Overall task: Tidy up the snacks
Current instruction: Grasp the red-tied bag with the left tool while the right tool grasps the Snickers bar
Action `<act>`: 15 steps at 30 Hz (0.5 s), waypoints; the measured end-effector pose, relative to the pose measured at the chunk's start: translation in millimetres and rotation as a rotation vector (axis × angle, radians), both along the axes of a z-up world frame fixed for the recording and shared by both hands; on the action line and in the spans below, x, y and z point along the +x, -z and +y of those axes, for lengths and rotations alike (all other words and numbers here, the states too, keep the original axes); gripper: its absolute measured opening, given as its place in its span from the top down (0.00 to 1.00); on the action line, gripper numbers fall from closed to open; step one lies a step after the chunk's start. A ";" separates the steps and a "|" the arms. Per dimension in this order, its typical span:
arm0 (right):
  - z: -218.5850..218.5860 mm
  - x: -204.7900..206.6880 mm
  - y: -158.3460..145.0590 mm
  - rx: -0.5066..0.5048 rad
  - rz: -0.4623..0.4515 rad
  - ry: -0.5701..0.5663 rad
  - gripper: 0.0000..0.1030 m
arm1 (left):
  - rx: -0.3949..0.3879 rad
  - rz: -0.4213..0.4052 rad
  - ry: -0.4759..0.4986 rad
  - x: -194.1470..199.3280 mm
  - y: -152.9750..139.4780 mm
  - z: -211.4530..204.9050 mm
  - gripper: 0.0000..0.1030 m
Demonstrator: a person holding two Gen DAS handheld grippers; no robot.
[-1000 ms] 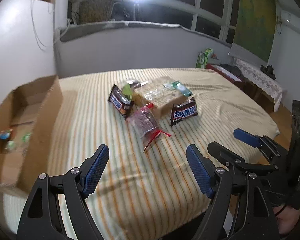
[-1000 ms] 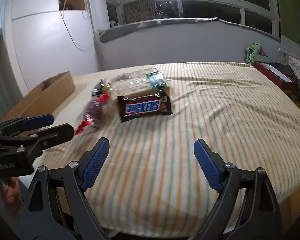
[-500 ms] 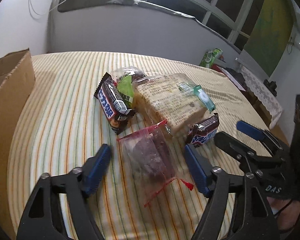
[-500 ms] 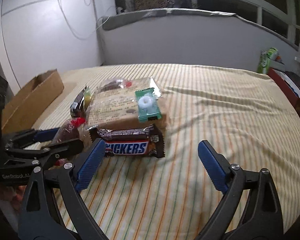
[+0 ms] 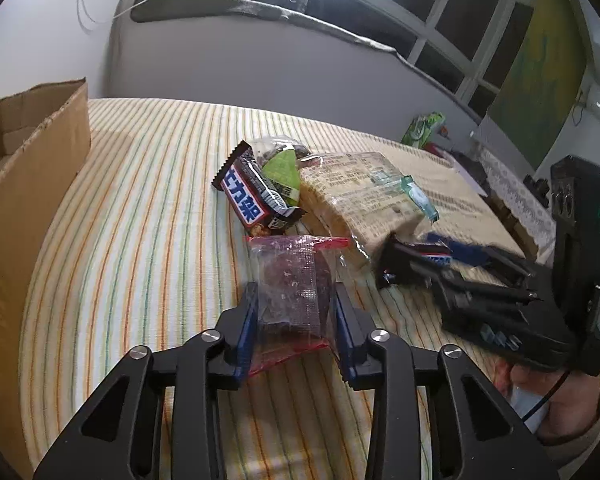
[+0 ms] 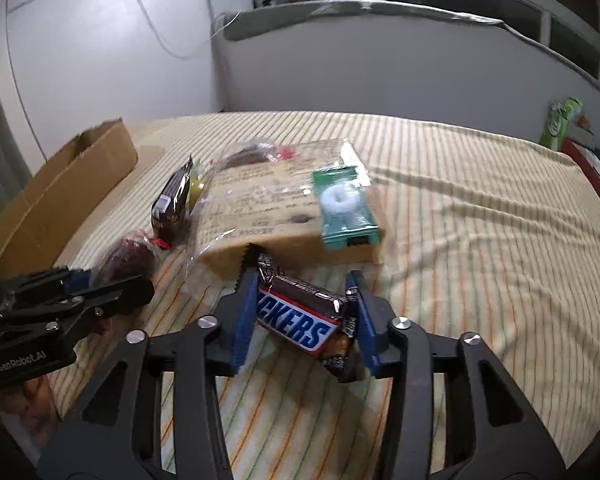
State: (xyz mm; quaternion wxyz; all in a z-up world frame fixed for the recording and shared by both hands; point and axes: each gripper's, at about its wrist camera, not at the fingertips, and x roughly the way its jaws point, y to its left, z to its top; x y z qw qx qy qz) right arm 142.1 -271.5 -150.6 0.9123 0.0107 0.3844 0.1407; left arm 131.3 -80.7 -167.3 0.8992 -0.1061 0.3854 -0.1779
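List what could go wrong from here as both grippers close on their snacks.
1. The left gripper is closing on a loose red-edged snack bag; thin film may slip or its contents get crushed.
2. The right gripper is closing on the Snickers bar, which sits skewed between the pads and may twist out.
3. The bread pack lies close behind and could be dragged.

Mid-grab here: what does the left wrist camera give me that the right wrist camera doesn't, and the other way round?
Only the left wrist view shows the left gripper closing its jaws around the red-sealed bag of dark snack, and the printed face of the other candy bar.

Only the right wrist view shows the right gripper closing its jaws on the Snickers bar, with the bar's label readable.

Both show the cardboard box, the large clear bread pack with the green packet on top, and the striped cloth.
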 end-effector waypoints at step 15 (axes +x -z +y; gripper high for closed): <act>-10.0 -4.3 0.0 0.065 -0.028 0.006 0.58 | -0.007 -0.025 -0.001 -3.8 2.0 -4.2 0.71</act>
